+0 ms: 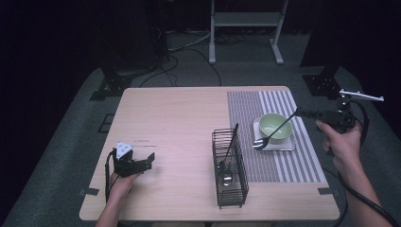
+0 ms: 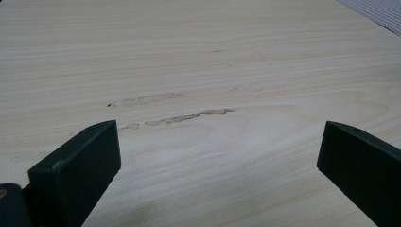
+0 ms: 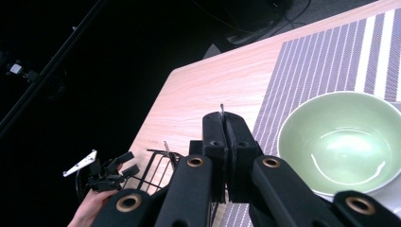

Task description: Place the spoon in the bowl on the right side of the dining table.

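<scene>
The right gripper [image 1: 302, 112], jaws closed on the handle of a spoon [image 1: 273, 131], holds it slanted across the green bowl [image 1: 275, 126]; the spoon's head hangs just beyond the bowl's near-left rim. The bowl sits on a white tray [image 1: 288, 145] on the striped placemat [image 1: 276, 101]. The left gripper [image 1: 149, 160] rests on the bare worktop [image 1: 175, 118], jaws open and empty. A black wire basket [image 1: 230, 170] holds more cutlery.

A pale wooden tabletop [image 1: 175, 123] carries a grey-and-white striped placemat [image 1: 246, 109] along its right side and shows a few scuff marks [image 2: 189, 116] in the grain. Beyond its far edge, a white metal stand [image 1: 246, 21] and dark cables [image 1: 189, 45] sit on grey carpet [image 1: 71, 132].
</scene>
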Available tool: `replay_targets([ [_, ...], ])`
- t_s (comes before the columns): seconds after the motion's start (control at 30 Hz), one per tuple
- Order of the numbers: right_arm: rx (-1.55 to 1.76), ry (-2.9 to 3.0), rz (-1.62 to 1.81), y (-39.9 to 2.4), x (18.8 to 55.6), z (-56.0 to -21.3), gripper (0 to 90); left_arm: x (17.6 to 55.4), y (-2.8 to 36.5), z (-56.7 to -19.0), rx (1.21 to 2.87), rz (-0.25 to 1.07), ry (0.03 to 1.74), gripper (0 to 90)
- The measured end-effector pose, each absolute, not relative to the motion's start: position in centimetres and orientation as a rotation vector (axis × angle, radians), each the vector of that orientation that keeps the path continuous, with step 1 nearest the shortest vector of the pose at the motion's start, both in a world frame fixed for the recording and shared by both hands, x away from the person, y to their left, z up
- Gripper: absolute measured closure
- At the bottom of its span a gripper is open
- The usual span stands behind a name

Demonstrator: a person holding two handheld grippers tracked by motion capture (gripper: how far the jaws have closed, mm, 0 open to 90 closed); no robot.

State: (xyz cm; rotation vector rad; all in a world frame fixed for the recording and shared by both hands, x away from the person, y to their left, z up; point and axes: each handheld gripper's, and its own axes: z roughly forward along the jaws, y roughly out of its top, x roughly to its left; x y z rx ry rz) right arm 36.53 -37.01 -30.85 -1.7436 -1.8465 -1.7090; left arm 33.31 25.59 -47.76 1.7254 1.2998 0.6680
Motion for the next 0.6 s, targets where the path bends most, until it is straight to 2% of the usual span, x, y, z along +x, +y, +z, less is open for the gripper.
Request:
replay_targets([
  [0.6, -1.858, -1.823, -1.705, -37.7, 37.3, -32.4, 88.1, 33.3, 25.6, -47.8, 1.721, 0.669, 1.302, 0.0],
])
